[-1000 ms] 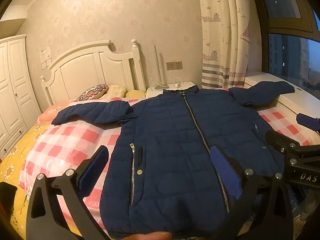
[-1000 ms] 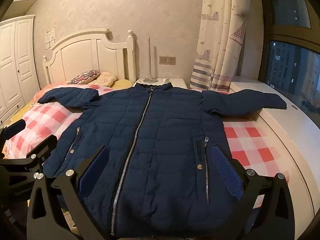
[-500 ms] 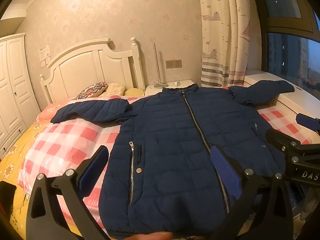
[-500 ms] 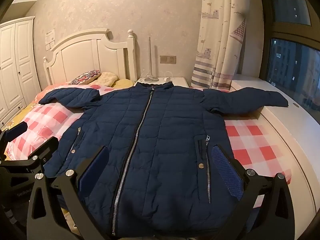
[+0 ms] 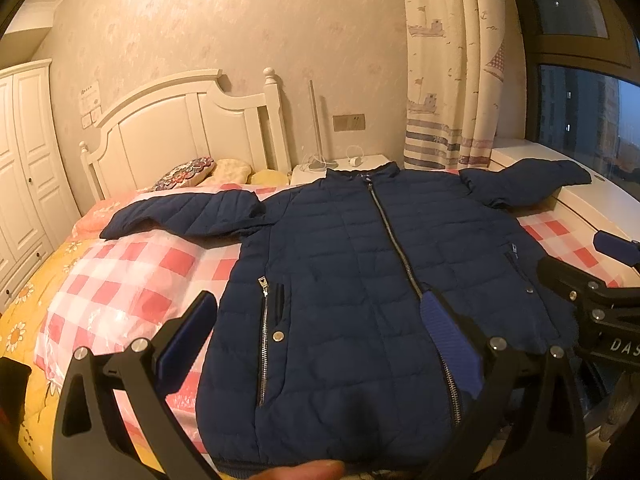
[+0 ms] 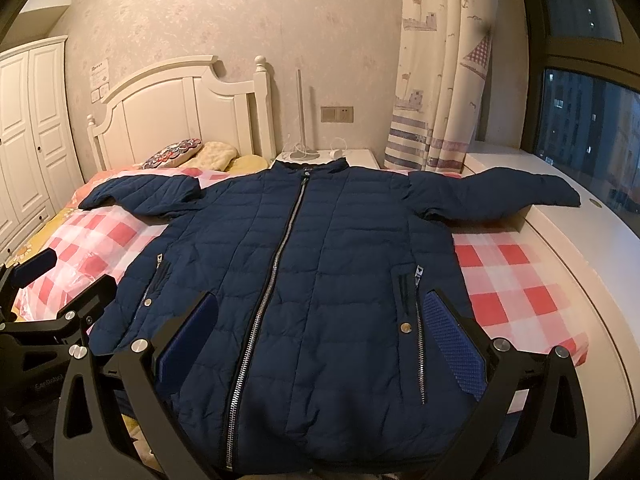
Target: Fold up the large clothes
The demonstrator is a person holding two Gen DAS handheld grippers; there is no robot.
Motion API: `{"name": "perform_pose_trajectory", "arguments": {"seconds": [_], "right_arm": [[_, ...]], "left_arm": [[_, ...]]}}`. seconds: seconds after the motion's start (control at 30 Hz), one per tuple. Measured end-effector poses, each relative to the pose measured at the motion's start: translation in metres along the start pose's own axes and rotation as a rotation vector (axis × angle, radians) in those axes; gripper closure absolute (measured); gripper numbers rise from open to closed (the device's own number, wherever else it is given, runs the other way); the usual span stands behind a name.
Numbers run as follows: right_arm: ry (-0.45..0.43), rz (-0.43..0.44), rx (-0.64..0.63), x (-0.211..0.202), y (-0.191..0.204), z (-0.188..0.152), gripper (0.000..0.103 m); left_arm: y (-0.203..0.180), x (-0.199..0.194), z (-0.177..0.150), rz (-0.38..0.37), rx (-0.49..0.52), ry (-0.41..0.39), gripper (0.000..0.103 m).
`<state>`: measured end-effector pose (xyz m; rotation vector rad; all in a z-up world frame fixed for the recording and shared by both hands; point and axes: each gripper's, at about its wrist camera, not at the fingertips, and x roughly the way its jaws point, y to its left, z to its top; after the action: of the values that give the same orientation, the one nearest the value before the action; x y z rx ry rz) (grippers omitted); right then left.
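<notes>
A navy quilted jacket (image 5: 352, 280) (image 6: 320, 280) lies front up and zipped on the bed, collar toward the headboard, both sleeves spread sideways. Its right sleeve (image 6: 500, 196) rests on the white window ledge. My left gripper (image 5: 320, 332) hovers open above the hem, its blue pads over the left pocket side and the zip, holding nothing. My right gripper (image 6: 322, 334) also stands open over the lower half, empty. Each gripper shows in the other's view: the right gripper (image 5: 592, 292) at the right edge, the left gripper (image 6: 52, 304) at the left edge.
The bed carries a pink-and-white checked cover (image 5: 132, 276) over a yellow flowered sheet (image 5: 28, 304). Pillows (image 6: 192, 152) lie at the white headboard (image 6: 180, 108). A nightstand with a lamp (image 6: 304, 152), a curtain (image 6: 440, 80), a wardrobe (image 6: 28, 132) and a window ledge (image 6: 580, 240) surround it.
Both cameras have risen and pulled back slightly, so the jacket sits a little lower in view. The jacket itself has not moved and both grippers stay open.
</notes>
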<state>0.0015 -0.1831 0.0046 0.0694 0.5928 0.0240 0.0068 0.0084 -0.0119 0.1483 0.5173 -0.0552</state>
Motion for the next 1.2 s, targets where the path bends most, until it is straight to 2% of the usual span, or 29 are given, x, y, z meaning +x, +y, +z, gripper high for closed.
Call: {"name": "perform_pose_trajectory", "arguments": {"seconds": [1.2], "right_arm": [[-0.002, -0.019, 0.035, -0.008, -0.013, -0.001, 0.004]], "left_arm": [[0.012, 0.005, -0.002, 0.008, -0.047, 0.044, 0.002]]}}
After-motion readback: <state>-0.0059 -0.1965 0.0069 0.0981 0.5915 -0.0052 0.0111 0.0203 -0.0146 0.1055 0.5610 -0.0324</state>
